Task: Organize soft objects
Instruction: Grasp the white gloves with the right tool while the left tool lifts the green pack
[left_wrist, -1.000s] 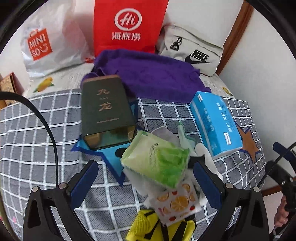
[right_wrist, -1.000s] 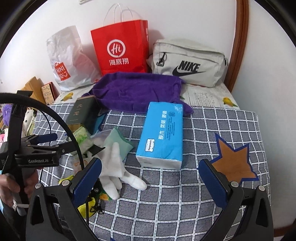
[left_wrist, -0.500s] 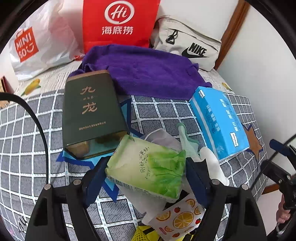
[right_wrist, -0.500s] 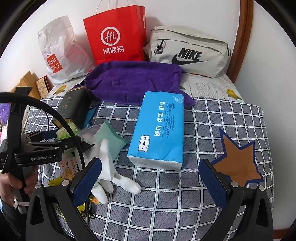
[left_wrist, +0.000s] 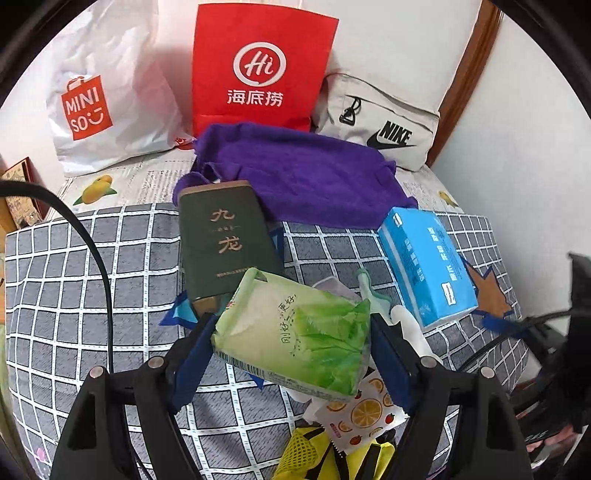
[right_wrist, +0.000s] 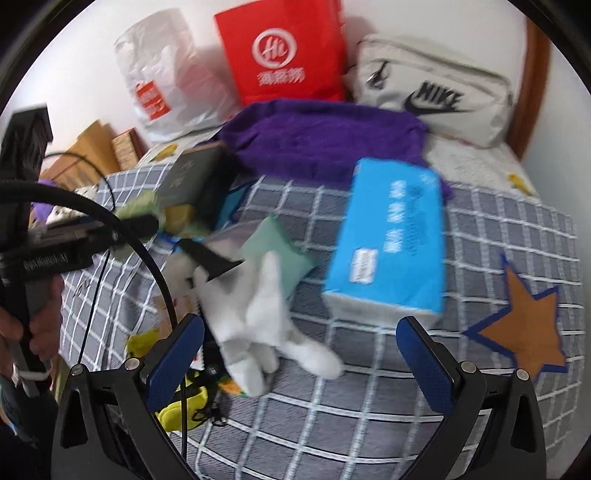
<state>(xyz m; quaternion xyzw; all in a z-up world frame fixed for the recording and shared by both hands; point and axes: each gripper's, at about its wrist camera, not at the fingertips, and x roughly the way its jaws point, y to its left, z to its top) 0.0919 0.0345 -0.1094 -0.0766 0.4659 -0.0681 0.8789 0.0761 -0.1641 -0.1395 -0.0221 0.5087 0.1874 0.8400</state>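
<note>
Tissue pack (left_wrist: 295, 332) clamped by left gripper (left_wrist: 291, 354) | right gripper (right_wrist: 301, 354) spread, empty | right view blurred

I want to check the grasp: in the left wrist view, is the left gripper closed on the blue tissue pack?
No, the left gripper clamps the green tissue pack; the blue tissue pack lies apart on the checked cloth.

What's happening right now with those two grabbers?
Left tool clamped on green tissue pack. Right tool open, over white glove. Dark box close behind.
</note>
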